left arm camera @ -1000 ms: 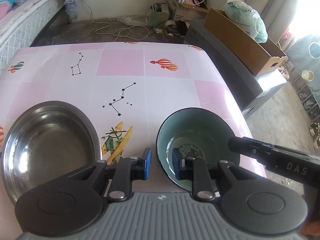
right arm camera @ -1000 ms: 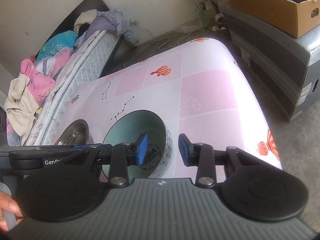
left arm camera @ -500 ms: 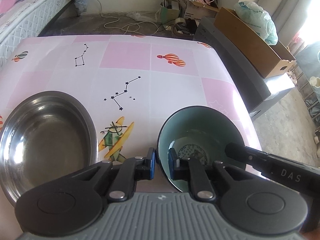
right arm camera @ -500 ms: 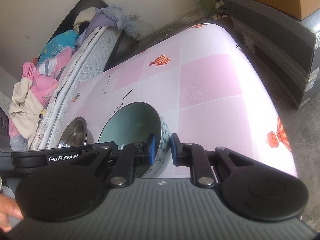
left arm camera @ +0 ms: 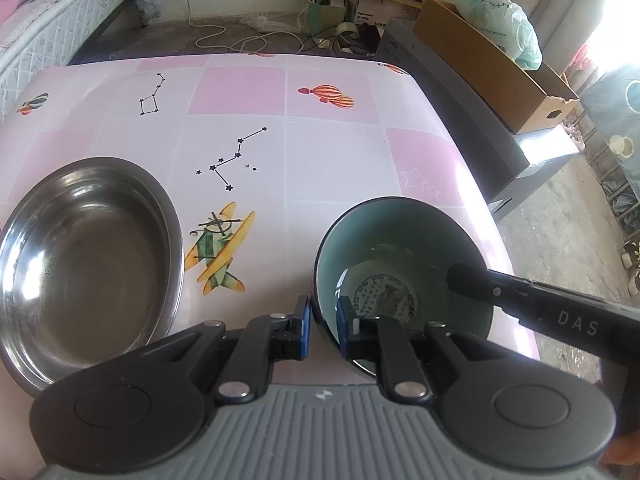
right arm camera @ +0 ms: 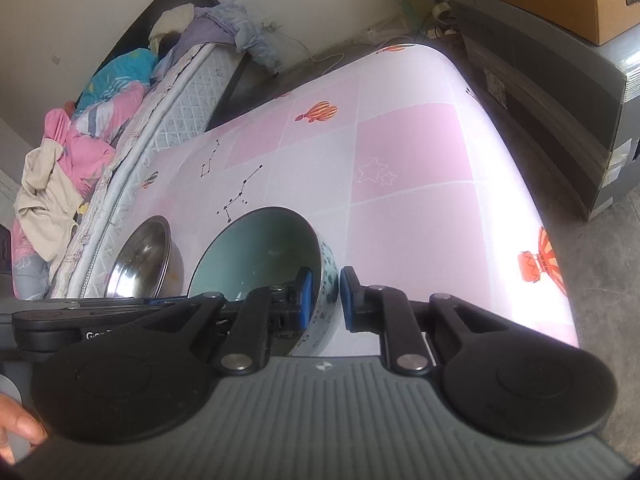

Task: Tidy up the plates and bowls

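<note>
Lower left of the left wrist view: steel bowl (left arm camera: 86,256) alone on the worktop (left arm camera: 340,160), empty, not yet stacked. Lower middle: left gripper (left arm camera: 323,326), jaws just closed, pinching the near wall of the teal bowl (left arm camera: 400,268). Right wrist view, lower middle: right gripper (right arm camera: 325,298), jaws just closed, pinching the rim too. Bowl held, tilted. Sorting only started; stacking left to do.

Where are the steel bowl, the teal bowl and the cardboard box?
steel bowl (left arm camera: 86,256), left wrist view, on its inner bottom.
teal bowl (left arm camera: 384,232), left wrist view, on its inner far wall.
cardboard box (left arm camera: 486,68), left wrist view, on its long side.
</note>
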A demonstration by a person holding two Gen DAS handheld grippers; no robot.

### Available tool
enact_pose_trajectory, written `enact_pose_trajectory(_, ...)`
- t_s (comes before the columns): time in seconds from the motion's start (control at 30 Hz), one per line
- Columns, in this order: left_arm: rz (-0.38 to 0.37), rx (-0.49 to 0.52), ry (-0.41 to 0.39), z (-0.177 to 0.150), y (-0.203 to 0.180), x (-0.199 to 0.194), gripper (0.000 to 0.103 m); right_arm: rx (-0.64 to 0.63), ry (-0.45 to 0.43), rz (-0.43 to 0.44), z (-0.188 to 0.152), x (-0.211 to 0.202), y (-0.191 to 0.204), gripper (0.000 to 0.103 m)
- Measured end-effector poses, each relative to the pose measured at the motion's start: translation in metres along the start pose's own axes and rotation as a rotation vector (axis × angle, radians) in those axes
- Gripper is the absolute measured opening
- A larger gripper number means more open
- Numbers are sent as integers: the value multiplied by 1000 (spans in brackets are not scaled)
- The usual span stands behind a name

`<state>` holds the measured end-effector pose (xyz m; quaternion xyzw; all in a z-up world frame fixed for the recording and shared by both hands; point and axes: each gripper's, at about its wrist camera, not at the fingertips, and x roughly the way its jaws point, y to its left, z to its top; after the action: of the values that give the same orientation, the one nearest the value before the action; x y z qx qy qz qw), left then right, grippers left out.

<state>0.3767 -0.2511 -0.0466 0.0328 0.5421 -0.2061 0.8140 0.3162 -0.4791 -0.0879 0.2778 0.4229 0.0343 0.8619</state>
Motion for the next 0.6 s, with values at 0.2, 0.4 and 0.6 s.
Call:
enact_pose_trajectory(0.2, 7, -23, 27, 4, 1, 15, 15, 4, 2, -8, 1, 1, -1, 14)
enact_pose_trajectory(0.4, 5, -39, 29, 5, 2, 18, 13, -9, 10, -29, 0, 7, 4, 14)
enact_pose_trajectory(0.6, 5, -20, 34, 4, 2, 15, 14, -28, 4, -35, 0, 4, 10, 15)
